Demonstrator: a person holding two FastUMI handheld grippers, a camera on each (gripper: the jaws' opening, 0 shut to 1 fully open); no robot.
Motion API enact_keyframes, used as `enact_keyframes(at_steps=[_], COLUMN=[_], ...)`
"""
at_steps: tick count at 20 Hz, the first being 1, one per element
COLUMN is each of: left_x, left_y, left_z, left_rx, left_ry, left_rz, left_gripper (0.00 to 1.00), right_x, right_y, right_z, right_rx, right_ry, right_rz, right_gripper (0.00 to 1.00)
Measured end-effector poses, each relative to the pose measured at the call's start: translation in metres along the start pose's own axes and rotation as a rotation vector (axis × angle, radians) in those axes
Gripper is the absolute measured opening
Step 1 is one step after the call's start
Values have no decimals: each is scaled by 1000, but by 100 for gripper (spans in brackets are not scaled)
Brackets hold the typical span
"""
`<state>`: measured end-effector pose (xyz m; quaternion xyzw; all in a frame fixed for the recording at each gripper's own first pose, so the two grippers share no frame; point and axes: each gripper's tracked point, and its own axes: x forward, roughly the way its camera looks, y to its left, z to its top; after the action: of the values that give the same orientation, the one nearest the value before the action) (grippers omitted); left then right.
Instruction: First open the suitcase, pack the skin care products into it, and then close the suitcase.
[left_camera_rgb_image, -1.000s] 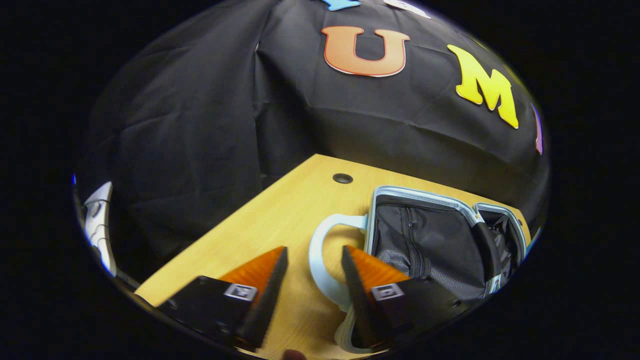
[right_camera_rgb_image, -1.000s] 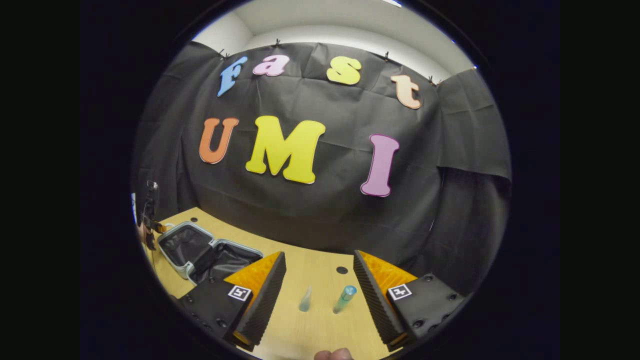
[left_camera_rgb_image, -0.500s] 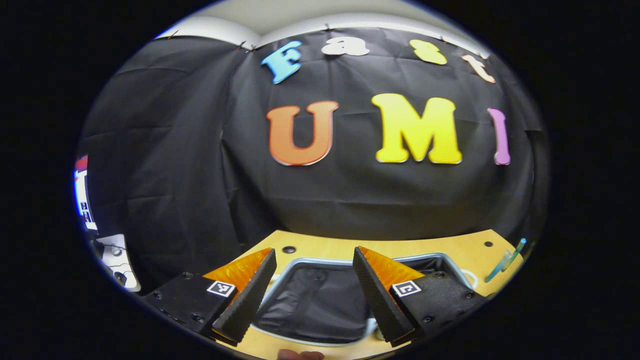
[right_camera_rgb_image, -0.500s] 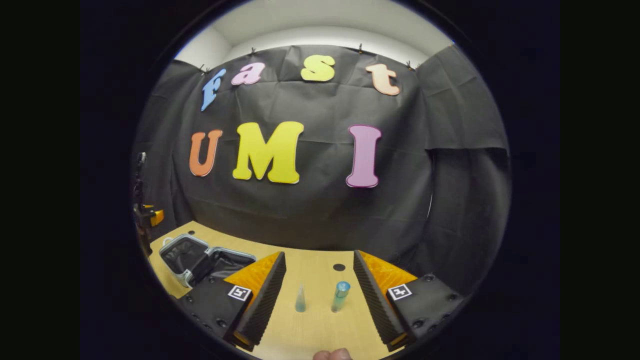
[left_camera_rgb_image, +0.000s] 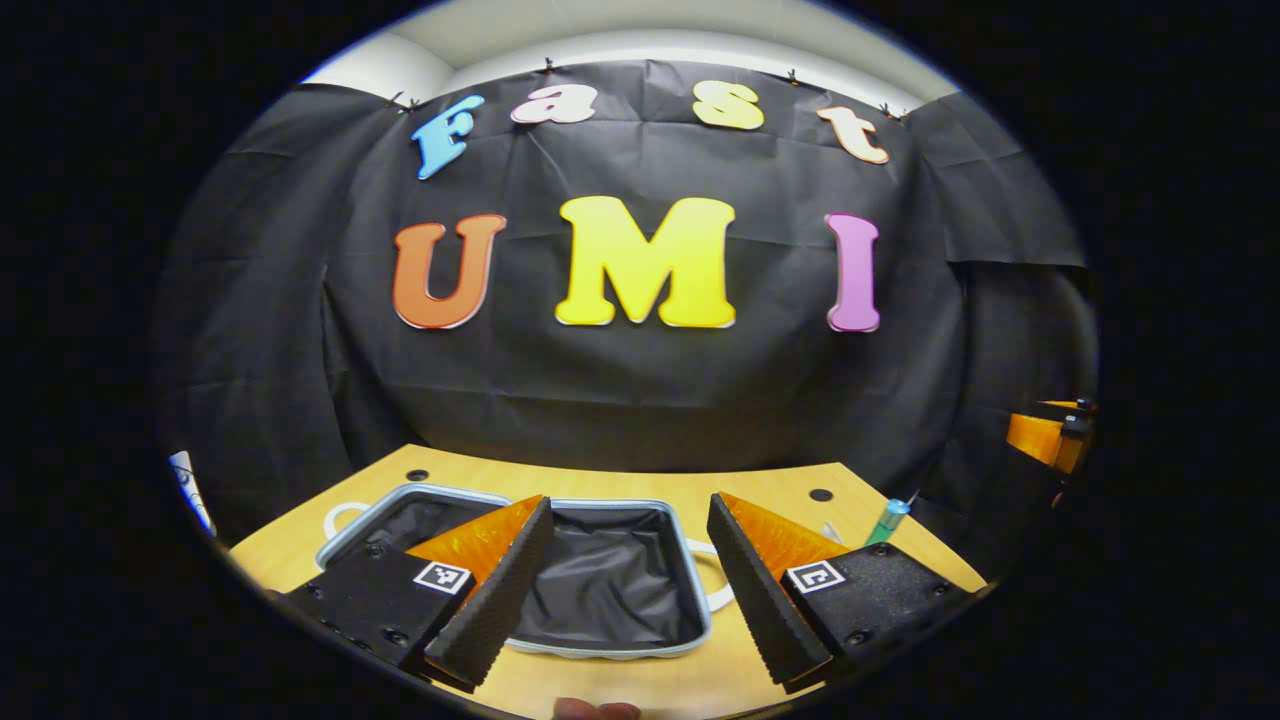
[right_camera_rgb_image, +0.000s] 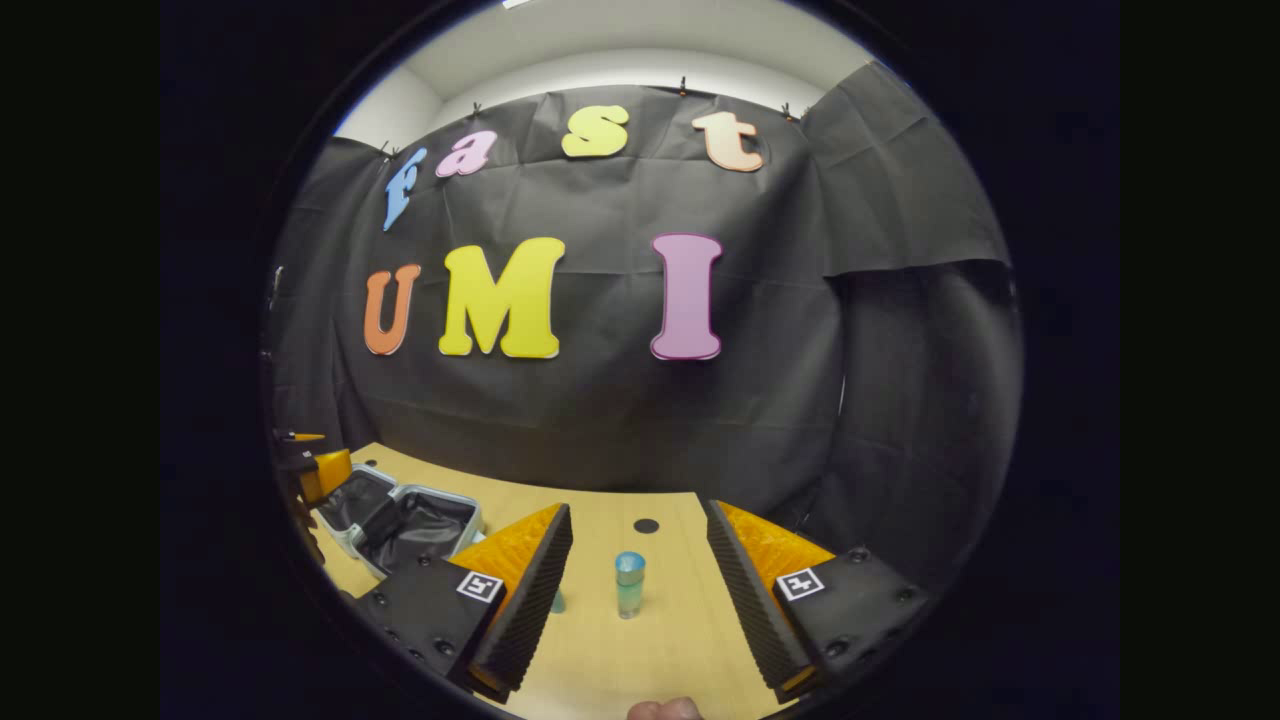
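In the left gripper view, the suitcase (left_camera_rgb_image: 560, 580) lay open and flat on the wooden table (left_camera_rgb_image: 780, 490), occupying the lower left to lower centre of the frame, both dark-lined halves exposed and a white handle loop at each end. No product was visible inside either half. The left gripper (left_camera_rgb_image: 625, 575) hung above it at the bottom of the frame, fingers spread wide with nothing between them. At the lower right, a blue-capped bottle (left_camera_rgb_image: 885, 520) stood on the table, well apart from the case.

In the right gripper view, the open suitcase (right_camera_rgb_image: 400, 520) sat at the lower left, with the left gripper (right_camera_rgb_image: 325, 470) just above it at the frame's left edge. At lower centre, the right gripper (right_camera_rgb_image: 640, 590) was spread apart and empty. A small pale item (right_camera_rgb_image: 557, 601) sat partly hidden behind its left finger; its kind could not be determined. The blue-capped bottle (right_camera_rgb_image: 629, 584) stood upright between the fingers, untouched by either.

Assessment: opening appeared complete. Packing appeared not yet begun, both products being on the table. Packing and closing remained outstanding.
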<state>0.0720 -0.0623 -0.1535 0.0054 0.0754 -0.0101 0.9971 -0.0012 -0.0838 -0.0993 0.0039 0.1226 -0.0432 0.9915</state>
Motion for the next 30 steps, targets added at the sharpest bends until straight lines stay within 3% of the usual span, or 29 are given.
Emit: enact_keyframes(at_steps=[5, 10, 16, 22, 27, 28, 30], left_x=[17, 55, 112, 152, 164, 164, 165], left_y=[-97, -169, -191, -193, -193, -195, -195], left_z=[-45, -105, -183, -210, -227, -229, -226], left_rx=[50, 48, 27, 26, 58, 59, 70], left_ry=[78, 186, 366, 429, 476, 487, 499], left_rz=[-191, -335, -311, -257, -262, -268, -283], left_gripper=[99, 99, 99, 98, 72, 72, 49], right_x=[-1, -15, -22, -16, -13, -13, -11], right_y=[-30, -58, -111, -124, -128, -128, -126], right_z=[-23, -43, -65, -77, -80, -81, -85], right_rx=[-9, -45, -24, -1, 6, 5, -2], right_ry=[61, 118, 189, 225, 236, 237, 245], right_rz=[-14, -46, -155, -184, -195, -195, -188], right_gripper=[80, 81, 81, 80, 80, 80, 80])
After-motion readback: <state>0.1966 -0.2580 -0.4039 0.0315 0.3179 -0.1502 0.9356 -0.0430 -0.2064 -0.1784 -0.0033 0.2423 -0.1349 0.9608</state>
